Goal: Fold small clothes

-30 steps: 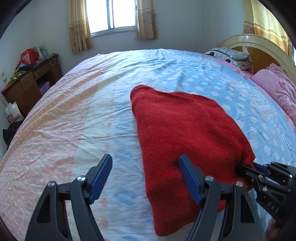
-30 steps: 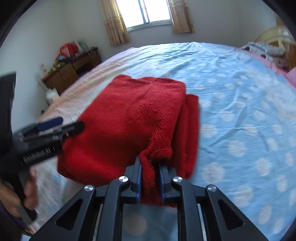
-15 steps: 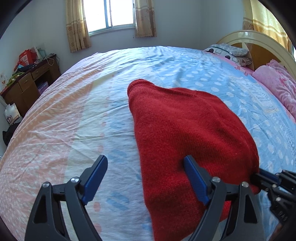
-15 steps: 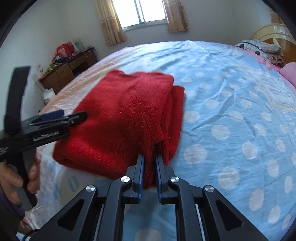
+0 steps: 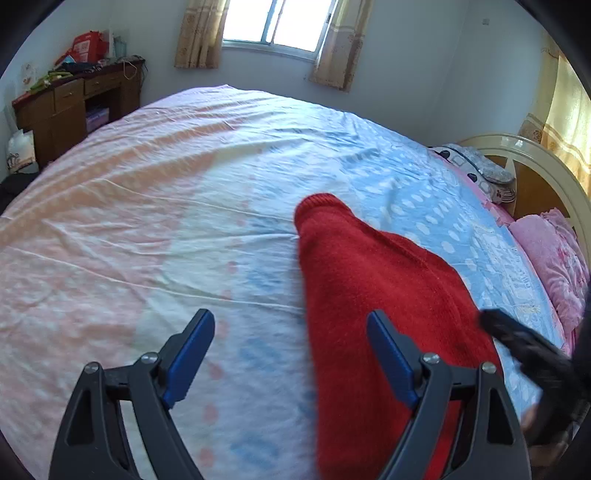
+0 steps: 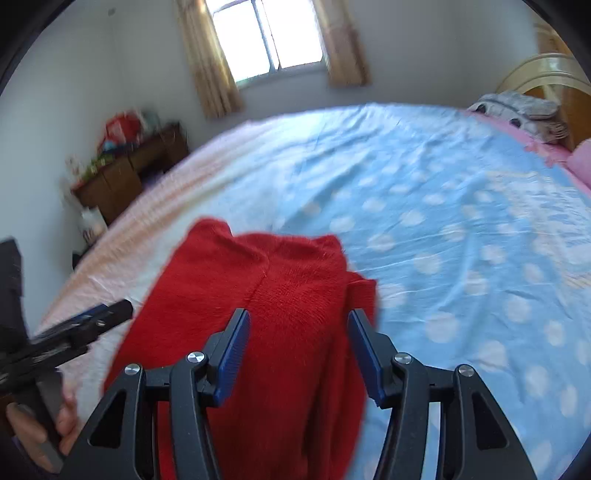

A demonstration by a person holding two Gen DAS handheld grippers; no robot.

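Note:
A folded red knitted sweater (image 5: 373,295) lies on the bed's blue and pink dotted sheet (image 5: 147,236). My left gripper (image 5: 291,350) is open and holds nothing. Its right finger hovers over the sweater's near part and its left finger over bare sheet. In the right wrist view the sweater (image 6: 280,295) lies below my right gripper (image 6: 299,332). Its jaws are opening, the blue pads (image 6: 232,347) stand apart from the knit, and nothing is gripped. The right gripper (image 5: 524,347) shows blurred at the sweater's right edge. The left gripper (image 6: 85,325) appears at the left, held by a hand (image 6: 62,417).
A wooden desk (image 5: 74,99) with clutter stands beyond the bed's far left corner, with a white bag (image 5: 20,151) beside it. A curved headboard (image 5: 535,162), a pink pillow (image 5: 554,258) and a grey patterned pillow (image 5: 476,170) are at the right. A curtained window (image 5: 277,22) is behind.
The right gripper has let go of the sweater's folded edge, opened and drawn back. The sweater now lies flat. The left gripper has rolled and shifted sideways, staying open.

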